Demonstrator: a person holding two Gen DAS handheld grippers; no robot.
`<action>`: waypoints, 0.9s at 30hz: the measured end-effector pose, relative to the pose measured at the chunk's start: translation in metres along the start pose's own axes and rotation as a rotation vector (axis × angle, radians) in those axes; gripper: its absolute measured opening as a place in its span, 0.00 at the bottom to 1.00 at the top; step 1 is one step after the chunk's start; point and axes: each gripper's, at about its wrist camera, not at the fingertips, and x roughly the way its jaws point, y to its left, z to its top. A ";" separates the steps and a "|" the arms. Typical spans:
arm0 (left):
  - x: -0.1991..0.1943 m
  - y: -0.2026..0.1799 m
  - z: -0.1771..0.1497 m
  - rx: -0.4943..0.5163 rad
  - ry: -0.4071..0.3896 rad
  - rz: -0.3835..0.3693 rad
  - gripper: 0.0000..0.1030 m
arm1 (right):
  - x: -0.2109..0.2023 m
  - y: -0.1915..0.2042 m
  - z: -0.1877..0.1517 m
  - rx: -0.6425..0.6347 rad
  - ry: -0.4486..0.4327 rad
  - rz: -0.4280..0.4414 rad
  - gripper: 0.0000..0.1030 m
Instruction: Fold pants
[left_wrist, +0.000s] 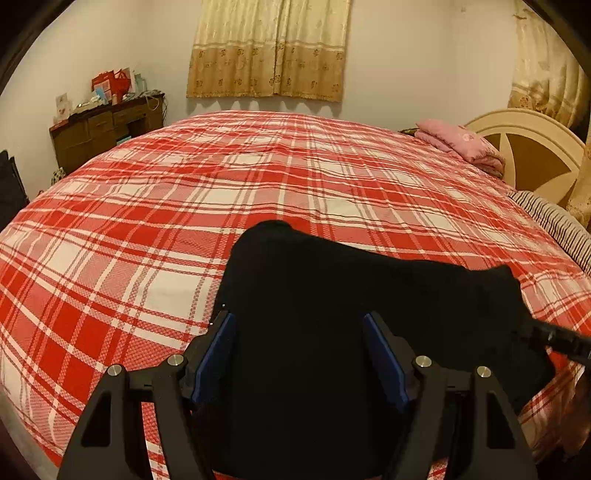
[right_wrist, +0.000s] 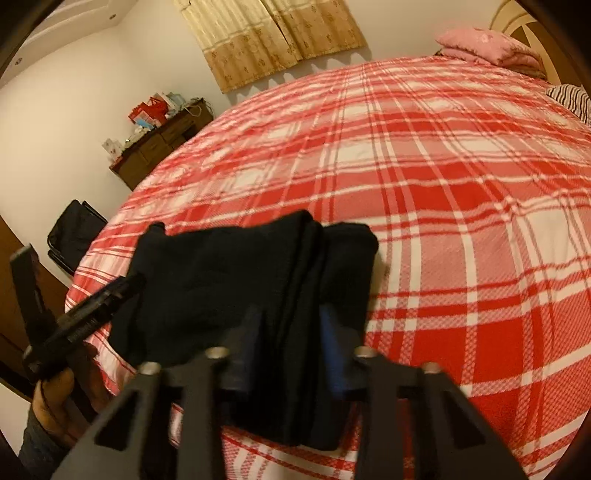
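No text, label, brand or number is readable in either view

black pants (left_wrist: 332, 314) near edge hidden behind left gripper (left_wrist: 299, 328) and cut by bottom frame edge, folds lost in dark fabric, right gripper (right_wrist: 291, 325) motion-blurred, grip on cloth unclear, desk (right_wrist: 162, 144) clutter too small to identify, striped bedding (left_wrist: 554, 225) cropped at right edge
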 end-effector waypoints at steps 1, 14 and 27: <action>-0.002 0.001 -0.001 0.002 -0.004 -0.002 0.70 | -0.002 0.001 0.001 -0.008 -0.010 0.002 0.24; 0.013 0.005 -0.014 0.012 0.037 0.015 0.77 | 0.000 -0.003 0.004 -0.030 0.009 -0.133 0.55; 0.013 0.007 -0.013 -0.001 0.049 0.002 0.78 | 0.000 0.057 -0.009 -0.253 -0.049 0.013 0.75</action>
